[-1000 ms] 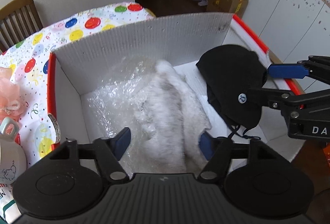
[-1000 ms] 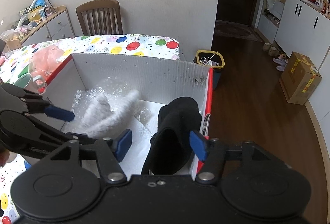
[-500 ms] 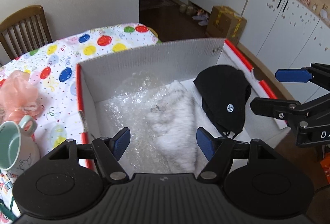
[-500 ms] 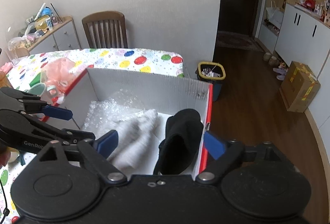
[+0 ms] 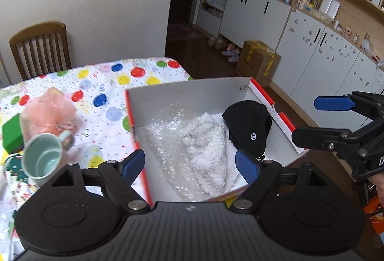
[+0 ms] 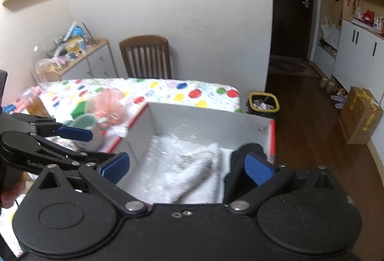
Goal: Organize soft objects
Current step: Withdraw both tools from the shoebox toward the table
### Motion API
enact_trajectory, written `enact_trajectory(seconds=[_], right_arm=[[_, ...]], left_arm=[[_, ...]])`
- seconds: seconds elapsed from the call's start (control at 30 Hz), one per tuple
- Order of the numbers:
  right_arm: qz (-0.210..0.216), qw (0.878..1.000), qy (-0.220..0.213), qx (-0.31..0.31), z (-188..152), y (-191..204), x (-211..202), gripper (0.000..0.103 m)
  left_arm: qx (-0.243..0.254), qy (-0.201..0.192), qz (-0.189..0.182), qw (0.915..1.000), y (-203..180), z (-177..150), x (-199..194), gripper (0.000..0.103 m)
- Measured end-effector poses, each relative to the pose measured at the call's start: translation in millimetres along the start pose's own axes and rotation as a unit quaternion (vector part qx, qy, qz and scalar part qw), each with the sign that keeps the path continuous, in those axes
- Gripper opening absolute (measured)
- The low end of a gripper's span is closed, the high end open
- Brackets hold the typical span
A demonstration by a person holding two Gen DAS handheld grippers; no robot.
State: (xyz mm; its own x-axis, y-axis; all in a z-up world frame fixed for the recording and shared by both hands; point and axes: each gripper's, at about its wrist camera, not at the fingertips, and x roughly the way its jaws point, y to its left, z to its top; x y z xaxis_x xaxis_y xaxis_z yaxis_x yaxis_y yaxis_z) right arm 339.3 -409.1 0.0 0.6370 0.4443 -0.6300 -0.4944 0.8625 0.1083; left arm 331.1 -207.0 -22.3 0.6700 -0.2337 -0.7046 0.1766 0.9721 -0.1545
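Observation:
A white box with red edges (image 5: 187,93) (image 6: 206,121) stands on the table. Inside lie bubble wrap (image 5: 165,133) (image 6: 168,148), a white fluffy cloth (image 5: 208,148) (image 6: 196,172) and a black cap (image 5: 249,126) (image 6: 240,165) at the right side. My left gripper (image 5: 189,163) is open and empty above the box's near edge; it also shows in the right wrist view (image 6: 96,148). My right gripper (image 6: 187,168) is open and empty above the box; it shows at the right of the left wrist view (image 5: 314,121).
A mint mug (image 5: 45,157) (image 6: 86,124), a pink mesh puff (image 5: 52,107) (image 6: 110,105) and a green block (image 5: 12,133) sit on the balloon-print tablecloth (image 5: 115,83) left of the box. A wooden chair (image 6: 146,57) stands behind the table. A bin (image 6: 264,102) stands on the floor.
Both grippers have pulled up and back from the box, so more of the table and room shows. The right gripper's jaws have opened wider. The cloth and cap stay in the box.

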Motion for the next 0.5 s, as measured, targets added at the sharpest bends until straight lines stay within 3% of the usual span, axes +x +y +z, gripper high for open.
enact_trajectory(seconds=[0.23, 0.33, 0.5], right_arm=[[0.025, 0.999, -0.026, -0.006, 3, 40, -12, 0.103], [0.033, 0.999, -0.027, -0.013, 2, 59, -12, 0.103], [0.05, 0.998, -0.019, -0.023, -3, 94, -6, 0.103]], left_arm=[[-0.003, -0.026, 0.002, 0.9997, 26, -18, -39, 0.091], [-0.004, -0.033, 0.008, 0.9994, 42, -27, -54, 0.1], [-0.014, -0.046, 0.01, 0.9988, 71, -40, -76, 0.102]])
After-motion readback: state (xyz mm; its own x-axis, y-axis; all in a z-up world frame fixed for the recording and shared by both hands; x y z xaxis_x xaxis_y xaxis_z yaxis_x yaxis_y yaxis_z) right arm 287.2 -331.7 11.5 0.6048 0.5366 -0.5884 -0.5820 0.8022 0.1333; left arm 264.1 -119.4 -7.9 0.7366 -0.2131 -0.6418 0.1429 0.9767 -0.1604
